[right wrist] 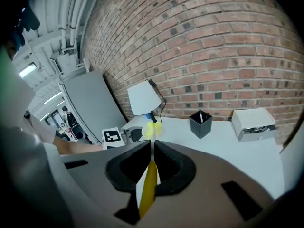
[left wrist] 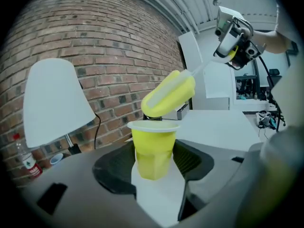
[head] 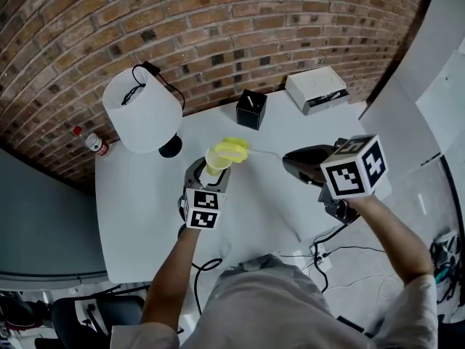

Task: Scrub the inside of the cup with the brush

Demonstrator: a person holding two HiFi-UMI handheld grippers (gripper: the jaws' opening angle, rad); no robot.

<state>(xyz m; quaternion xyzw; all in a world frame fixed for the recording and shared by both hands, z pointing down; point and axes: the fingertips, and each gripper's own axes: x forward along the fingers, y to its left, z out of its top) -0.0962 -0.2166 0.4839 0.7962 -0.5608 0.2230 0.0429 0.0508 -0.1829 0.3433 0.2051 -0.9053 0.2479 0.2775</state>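
A yellow cup (head: 216,162) stands upright between the jaws of my left gripper (head: 209,179), which is shut on its sides above the white table (head: 138,209). In the left gripper view the cup (left wrist: 153,148) fills the gap of the left gripper (left wrist: 153,161), and the brush's yellow sponge head (left wrist: 168,95) hangs tilted just over its rim. My right gripper (head: 299,163) is shut on the brush handle (right wrist: 148,186), to the right of the cup. The thin shaft (head: 265,153) runs left to the brush head (head: 232,149). In the right gripper view the right gripper (right wrist: 151,161) pinches the handle.
A white lamp (head: 142,111) stands at the back left of the table, close to the cup. A black pen holder (head: 251,109) and a white device (head: 316,89) sit near the brick wall. A small bottle (head: 93,144) is at the far left. Cables (head: 330,253) trail off the front edge.
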